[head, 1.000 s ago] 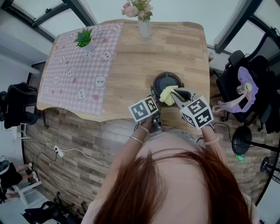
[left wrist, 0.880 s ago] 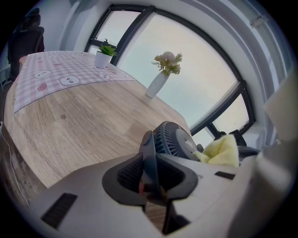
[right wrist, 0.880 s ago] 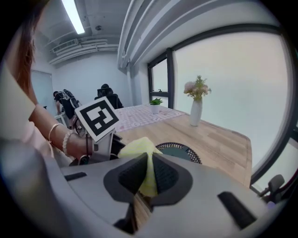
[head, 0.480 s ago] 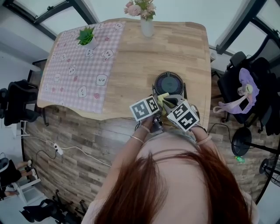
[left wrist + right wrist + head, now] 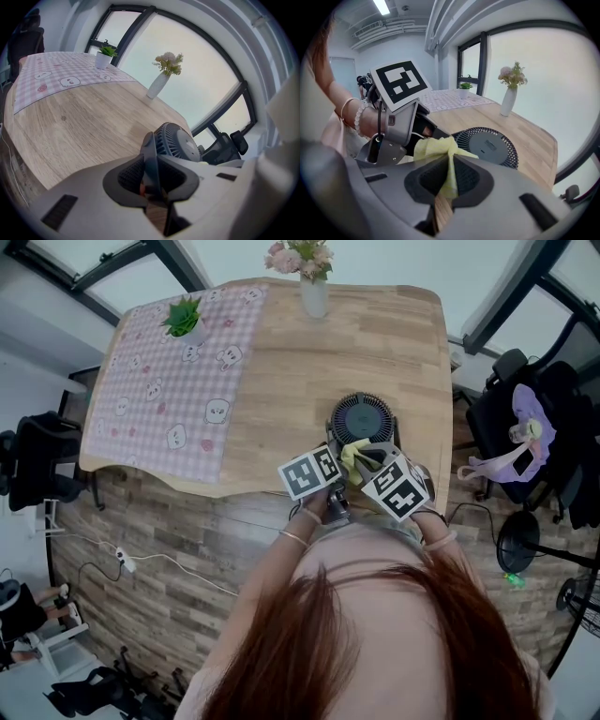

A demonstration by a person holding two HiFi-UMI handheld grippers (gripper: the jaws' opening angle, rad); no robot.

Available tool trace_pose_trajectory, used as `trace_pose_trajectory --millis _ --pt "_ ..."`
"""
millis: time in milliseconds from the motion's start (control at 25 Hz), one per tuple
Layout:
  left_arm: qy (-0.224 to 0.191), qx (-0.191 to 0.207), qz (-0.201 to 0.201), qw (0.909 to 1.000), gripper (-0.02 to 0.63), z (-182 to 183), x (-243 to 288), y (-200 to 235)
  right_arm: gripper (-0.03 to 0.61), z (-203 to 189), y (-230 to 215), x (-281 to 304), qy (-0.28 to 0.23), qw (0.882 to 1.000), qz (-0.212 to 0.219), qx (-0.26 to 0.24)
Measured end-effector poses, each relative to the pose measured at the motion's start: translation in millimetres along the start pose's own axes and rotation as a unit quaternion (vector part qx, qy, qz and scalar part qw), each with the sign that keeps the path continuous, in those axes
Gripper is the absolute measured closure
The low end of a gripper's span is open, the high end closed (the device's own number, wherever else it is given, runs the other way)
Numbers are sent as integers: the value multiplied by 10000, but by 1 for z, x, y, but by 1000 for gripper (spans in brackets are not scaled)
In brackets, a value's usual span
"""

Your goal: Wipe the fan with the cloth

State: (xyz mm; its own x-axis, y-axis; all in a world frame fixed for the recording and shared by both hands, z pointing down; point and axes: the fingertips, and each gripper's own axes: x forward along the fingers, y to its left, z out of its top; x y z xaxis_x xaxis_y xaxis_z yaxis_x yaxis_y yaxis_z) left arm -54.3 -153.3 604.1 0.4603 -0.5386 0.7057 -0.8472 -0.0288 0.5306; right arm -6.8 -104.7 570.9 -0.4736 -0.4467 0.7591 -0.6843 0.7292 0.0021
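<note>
Head view shows crumpled cloth (image 5: 353, 455) near ribbed fan (image 5: 363, 418).

Daylight is pouring in through the big windows (image 5: 197, 70), blowing them out to near white. A ceiling strip light (image 5: 380, 6) is glowing in the right gripper view. The table (image 5: 356, 343) is catching soft, even light, with only faint shadows. Fisheye is bending the edges hard everywhere, and a dark vignette is ringing both gripper views. The left gripper (image 5: 152, 190) body is reading soft, too close to the lens.

No legible text or numbers
</note>
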Motion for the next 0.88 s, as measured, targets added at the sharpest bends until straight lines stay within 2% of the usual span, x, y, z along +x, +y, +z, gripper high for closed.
trace_pose_trajectory --millis 400,880 --pt "-1 25 20 10000 540 1 1 1 551 -19 -22 -10 118 9994 -254 221" --pt "16 126 45 9999 540 0 1 0 551 -44 -64 -28 400 9951 -859 279"
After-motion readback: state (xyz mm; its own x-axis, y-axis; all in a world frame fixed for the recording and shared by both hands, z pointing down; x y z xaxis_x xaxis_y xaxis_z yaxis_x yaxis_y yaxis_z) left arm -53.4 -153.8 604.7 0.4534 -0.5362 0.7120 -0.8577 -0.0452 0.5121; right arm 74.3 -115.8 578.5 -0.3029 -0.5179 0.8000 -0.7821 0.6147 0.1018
